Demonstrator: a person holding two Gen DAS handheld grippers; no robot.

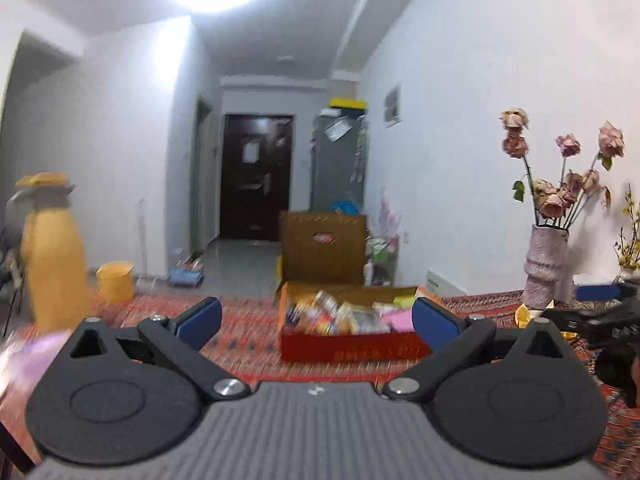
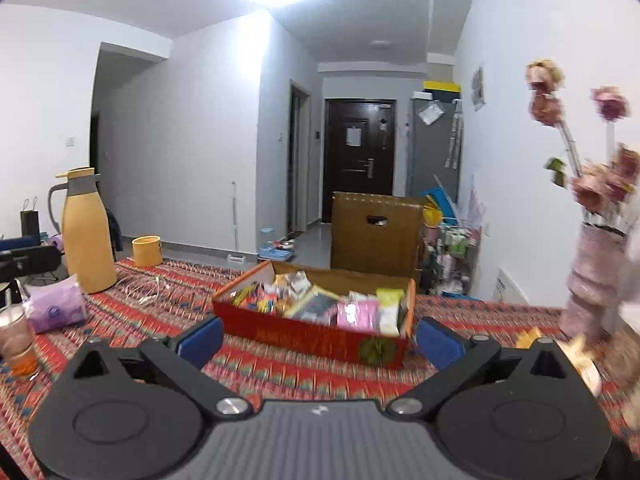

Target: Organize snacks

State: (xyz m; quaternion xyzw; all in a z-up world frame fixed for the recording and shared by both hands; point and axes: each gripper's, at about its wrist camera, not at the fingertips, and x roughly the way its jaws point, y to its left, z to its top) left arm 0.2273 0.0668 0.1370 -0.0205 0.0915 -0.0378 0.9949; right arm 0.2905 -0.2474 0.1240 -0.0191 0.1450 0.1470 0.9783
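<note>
An open red cardboard box [image 1: 348, 350] filled with several colourful snack packets [image 1: 340, 314] sits on the patterned tablecloth ahead. Its brown lid [image 1: 324, 248] stands upright behind it. In the right wrist view the box [image 2: 316, 338] and its snacks [image 2: 320, 304] lie straight ahead, lid [image 2: 376, 236] up. My left gripper [image 1: 316, 320] is open and empty, a short way in front of the box. My right gripper [image 2: 318, 338] is open and empty, also just short of the box. The other gripper shows at the right edge of the left wrist view [image 1: 600, 320].
A yellow thermos jug [image 2: 86, 232], a yellow cup [image 2: 147, 251], a purple tissue pack [image 2: 56, 308], a drink cup [image 2: 16, 340] and white cable [image 2: 144, 288] stand left. A pink vase of dried roses [image 2: 592, 276] stands right, with a small plate [image 2: 580, 360].
</note>
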